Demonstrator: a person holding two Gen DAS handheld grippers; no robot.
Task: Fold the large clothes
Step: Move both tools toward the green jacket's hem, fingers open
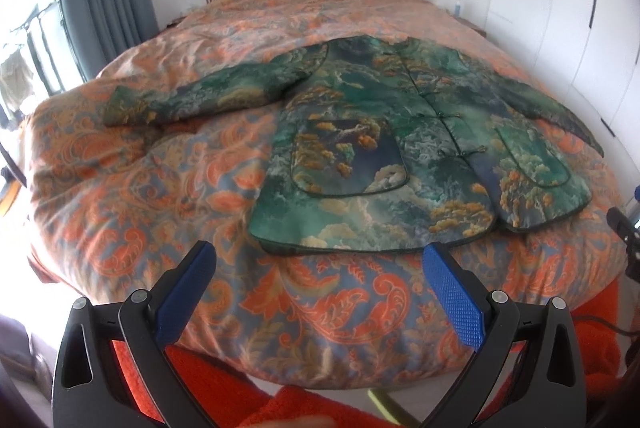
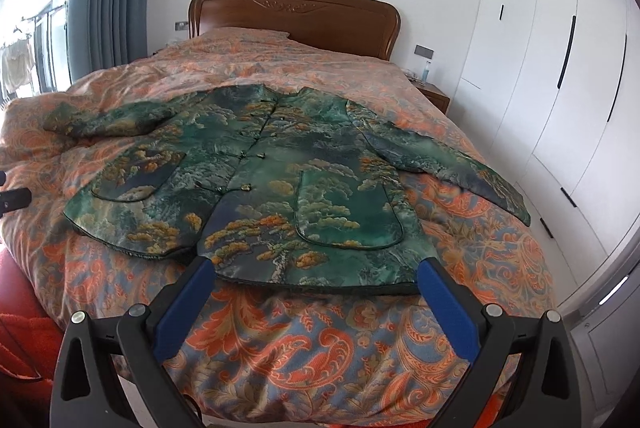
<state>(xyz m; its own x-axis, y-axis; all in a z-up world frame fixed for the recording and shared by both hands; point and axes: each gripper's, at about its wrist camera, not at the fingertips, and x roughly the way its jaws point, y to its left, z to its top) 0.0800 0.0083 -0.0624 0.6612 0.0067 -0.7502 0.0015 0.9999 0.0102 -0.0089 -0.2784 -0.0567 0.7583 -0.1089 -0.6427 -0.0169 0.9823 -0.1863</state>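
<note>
green patterned jacket (image 1: 384, 132) lies flat, front up, sleeves spread, on the orange paisley quilt (image 1: 132, 196) near the foot of the bed. left gripper (image 1: 320, 260) hovers short of the hem, jaws wide apart, holding nothing. right gripper (image 2: 316, 276) sits at the hem edge, jaws also spread, empty. wooden headboard (image 2: 296, 16) behind.

Both wrist views look from the bed's (image 1: 120, 212) foot toward the headboard (image 2: 294, 18), sharing the spread jacket (image 2: 256, 188).
</note>
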